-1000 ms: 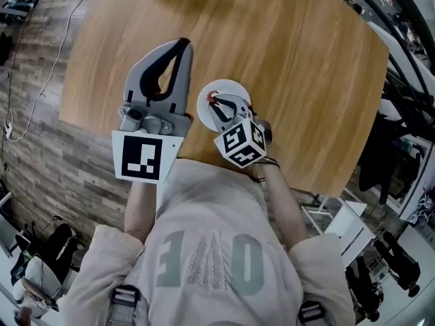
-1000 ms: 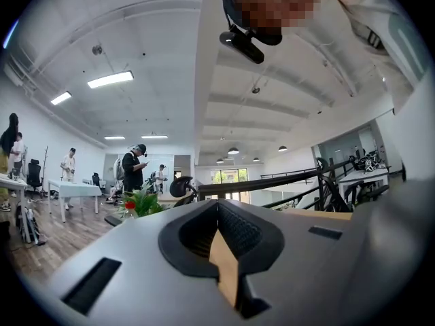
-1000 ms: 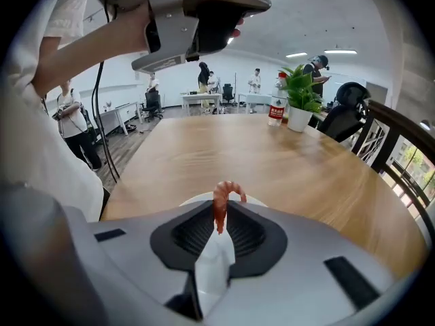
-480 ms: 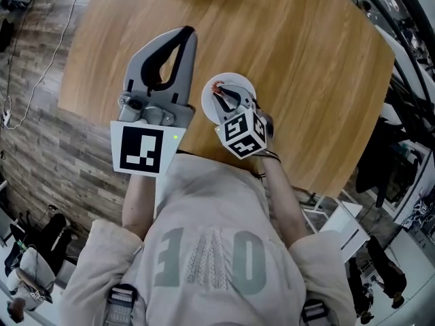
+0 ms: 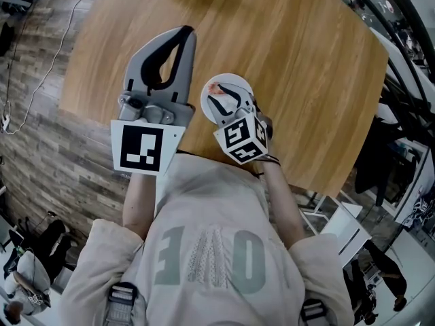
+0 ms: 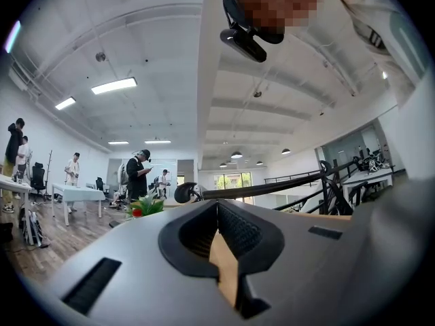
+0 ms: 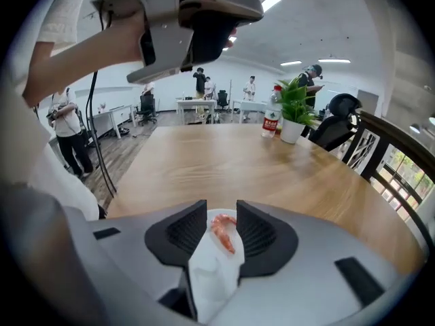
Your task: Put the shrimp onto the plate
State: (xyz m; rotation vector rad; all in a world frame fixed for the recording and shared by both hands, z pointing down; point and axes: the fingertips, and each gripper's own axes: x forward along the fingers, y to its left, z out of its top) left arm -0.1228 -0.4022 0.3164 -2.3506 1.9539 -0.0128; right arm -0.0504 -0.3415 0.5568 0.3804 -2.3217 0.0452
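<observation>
Shrimp point(image 7: 223, 233) lies on plate point(image 7: 212, 272) between the opening right tongs point(image 7: 221, 208); left tongs point(image 6: 217, 206) together.

Tabletop point(image 5: 299, 53) wide open, upper right of frame, loads of room. Left gripper point(image 5: 183, 36) hangs just left of plate point(image 5: 239, 83), blocking that side. Plant point(image 7: 297, 111) & bottle point(image 7: 272, 122) sit at far edge, well apart.

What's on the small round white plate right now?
An orange-pink shrimp lies on the white plate, between the right gripper's opening jaws. The gripper covers the plate's near part.
</observation>
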